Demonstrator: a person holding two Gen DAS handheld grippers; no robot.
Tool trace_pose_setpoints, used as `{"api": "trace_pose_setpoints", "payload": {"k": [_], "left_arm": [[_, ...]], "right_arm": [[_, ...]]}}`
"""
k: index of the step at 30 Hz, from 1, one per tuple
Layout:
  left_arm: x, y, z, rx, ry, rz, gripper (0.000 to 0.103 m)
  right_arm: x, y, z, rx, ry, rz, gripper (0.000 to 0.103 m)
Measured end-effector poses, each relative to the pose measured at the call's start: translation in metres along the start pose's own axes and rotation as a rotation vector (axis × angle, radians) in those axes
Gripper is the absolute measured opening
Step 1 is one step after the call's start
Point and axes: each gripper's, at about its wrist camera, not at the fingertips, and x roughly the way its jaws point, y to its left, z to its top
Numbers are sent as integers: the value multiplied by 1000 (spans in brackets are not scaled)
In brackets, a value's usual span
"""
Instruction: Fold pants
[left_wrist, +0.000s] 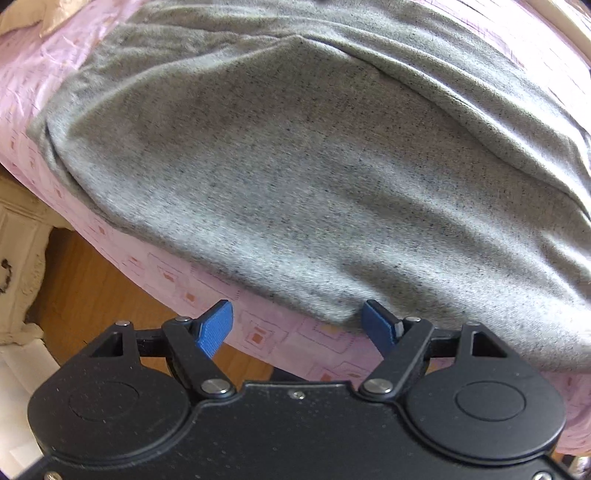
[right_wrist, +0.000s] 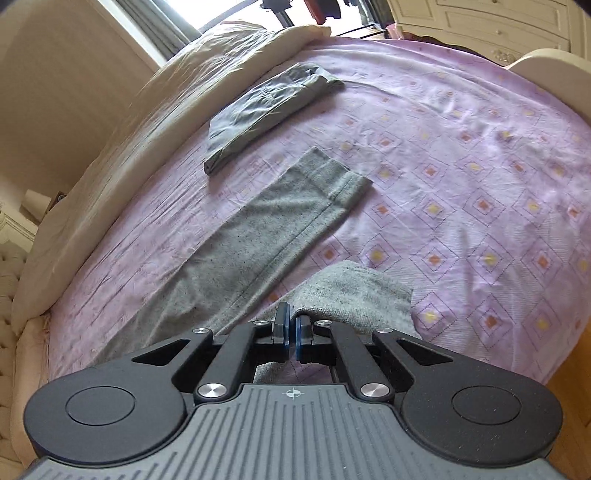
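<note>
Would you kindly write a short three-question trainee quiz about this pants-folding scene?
1. True or false: the left gripper is closed on the grey pants.
2. What lies on the pink bedsheet beyond the grey pants? A) a towel B) a folded blue-grey garment C) a book
3. What does the right gripper pinch?

Key: 1. False; its jaws stand wide open at the pants' edge. 2. B. 3. A fold of the grey pants' nearer leg.

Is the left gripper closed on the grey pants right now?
No, the left gripper stands wide open above the edge of the grey pants, with nothing pinched between its blue pads.
</note>
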Motion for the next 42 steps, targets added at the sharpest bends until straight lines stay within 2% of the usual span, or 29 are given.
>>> {"api": "trace_pose_setpoints", "payload": {"k": [8, 11, 13, 14, 15, 16, 17, 18, 19, 20, 23, 29, 36, 42], "left_arm": [[22, -8, -10, -139, 49, -136, 81], [32, -11, -13, -206, 57, -151, 90], [32, -11, -16, -242, 49, -147, 91], [32, -12, -17, -252, 41, -138, 89], [29, -12, -18, -256, 25, -118, 79], [25, -15, -19, -253, 14, -87, 74], [21, -15, -21, -248, 9, -74, 65], [17, -16, -22, -237, 0, -56, 49], [10, -18, -22, -212, -10, -30, 40], [4, -21, -22, -179, -21, -12, 22], [-17, -30, -21, -88, -71, 21, 16], [-63, -54, -6, 53, -182, 79, 14], [-102, -68, 24, 130, -258, 130, 14], [-113, -74, 55, 199, -284, 131, 14]], "right_arm": [[7, -1, -6, -18, 21, -43, 3], [7, 0, -8, -31, 31, -43, 3], [7, 0, -8, -41, 35, -43, 3], [7, 0, -9, -44, 37, -41, 3], [7, -1, -8, -46, 39, -40, 3], [7, -1, -8, -51, 42, -38, 3], [7, -1, -8, -56, 45, -36, 3], [7, -1, -8, -62, 47, -34, 3], [7, -1, -8, -69, 49, -34, 3], [7, 0, -9, -79, 51, -35, 3], [7, 0, -9, -102, 50, -36, 3], [2, 2, -6, -134, 38, -21, 3], [-4, 17, 3, -199, 5, 4, 3], [2, 26, 13, -171, -11, 0, 3]]}}
